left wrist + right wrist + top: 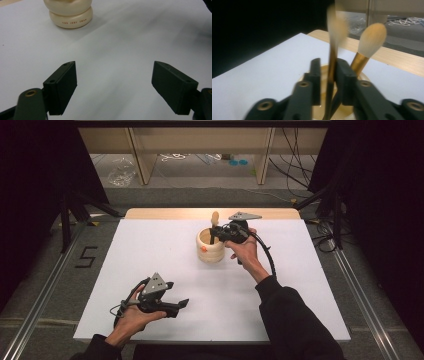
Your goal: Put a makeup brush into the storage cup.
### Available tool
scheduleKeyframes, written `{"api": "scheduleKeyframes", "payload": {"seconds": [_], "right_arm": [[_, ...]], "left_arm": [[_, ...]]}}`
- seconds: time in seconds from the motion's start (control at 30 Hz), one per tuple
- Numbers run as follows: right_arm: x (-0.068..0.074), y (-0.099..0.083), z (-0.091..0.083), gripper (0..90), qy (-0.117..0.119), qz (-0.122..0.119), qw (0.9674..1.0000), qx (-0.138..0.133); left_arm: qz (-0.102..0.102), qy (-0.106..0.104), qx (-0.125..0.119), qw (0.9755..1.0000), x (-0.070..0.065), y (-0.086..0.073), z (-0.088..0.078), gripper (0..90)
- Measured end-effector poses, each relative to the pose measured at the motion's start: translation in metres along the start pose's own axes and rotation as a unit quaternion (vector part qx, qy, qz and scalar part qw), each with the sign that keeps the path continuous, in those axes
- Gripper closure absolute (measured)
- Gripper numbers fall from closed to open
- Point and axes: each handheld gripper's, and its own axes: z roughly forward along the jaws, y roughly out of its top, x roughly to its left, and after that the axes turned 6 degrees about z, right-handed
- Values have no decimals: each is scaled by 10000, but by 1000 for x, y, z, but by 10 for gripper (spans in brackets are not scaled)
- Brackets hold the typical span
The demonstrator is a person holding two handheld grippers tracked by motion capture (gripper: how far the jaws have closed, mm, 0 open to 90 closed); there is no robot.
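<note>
While right gripper (328, 75) straddles brush (331, 65), left gripper (113, 85) gapes.

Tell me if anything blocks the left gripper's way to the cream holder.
Nothing visible does. The left gripper sits open near the table's front edge, and bare white surface lies between its fingers and the cream holder. The right gripper works at the holder's far side, among the brushes.

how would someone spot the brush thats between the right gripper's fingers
On the white table, find the cream wooden holder near the far edge. Two makeup brushes stand in it; the blurred brush sits between the right gripper's fingers, unlike the free gold-handled brush leaning beside them.
</note>
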Motion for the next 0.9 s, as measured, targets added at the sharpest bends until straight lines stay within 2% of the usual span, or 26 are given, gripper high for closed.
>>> {"api": "scheduleKeyframes", "payload": {"seconds": [0.07,0.1,0.17,0.23,0.27,0.3,0.33,0.37,0.43,0.5,0.57,0.63,0.67,0.7,0.8,0.87,0.9], "right_arm": [[2,1,-2,545,-110,83,9999,14],[3,2,-4,516,-88,229,9997,58],[5,5,-8,448,-189,169,9997,12],[7,8,-13,424,-270,55,9996,-44],[8,9,-15,418,-307,87,9995,-29],[9,10,-17,415,-313,31,9995,-81],[9,10,-18,403,-352,-34,9993,-152],[11,11,-21,394,-353,29,9993,-82],[11,12,-24,379,-344,5,9994,-76],[11,13,-26,359,-344,-71,9994,-75],[12,13,-30,335,-387,-73,9992,-107],[13,13,-34,310,-402,-1,9992,-69],[12,12,-35,302,-446,-35,9990,-35],[13,11,-37,293,-395,24,9992,-33],[14,9,-43,257,-443,-60,9990,-41],[16,9,-48,239,-425,-60,9991,-44],[18,8,-51,233,-416,-33,9991,0]], "left_arm": [[15,-2,8,10000,0,0,0,203],[9,-4,2,10000,0,0,0,203],[14,1,9,10000,0,0,0,203],[-23,6,1,10000,0,0,0,203],[-23,12,-1,10000,0,0,0,203],[105,7,-8,9999,1,0,0,203],[115,5,-5,9999,1,0,0,203],[70,0,-15,10000,1,0,0,203],[137,7,58,9999,3,0,-1,203],[108,24,-56,9999,3,0,0,203],[209,30,-93,9997,5,0,0,203],[13,10,-84,10000,2,0,0,203],[5,7,-80,10000,2,0,0,203],[8,21,-67,10000,2,0,-1,203],[-60,39,-96,9999,2,0,-1,203],[57,28,-104,9999,3,1,-2,201],[-90,45,-82,9999,2,0,-2,201]]}}
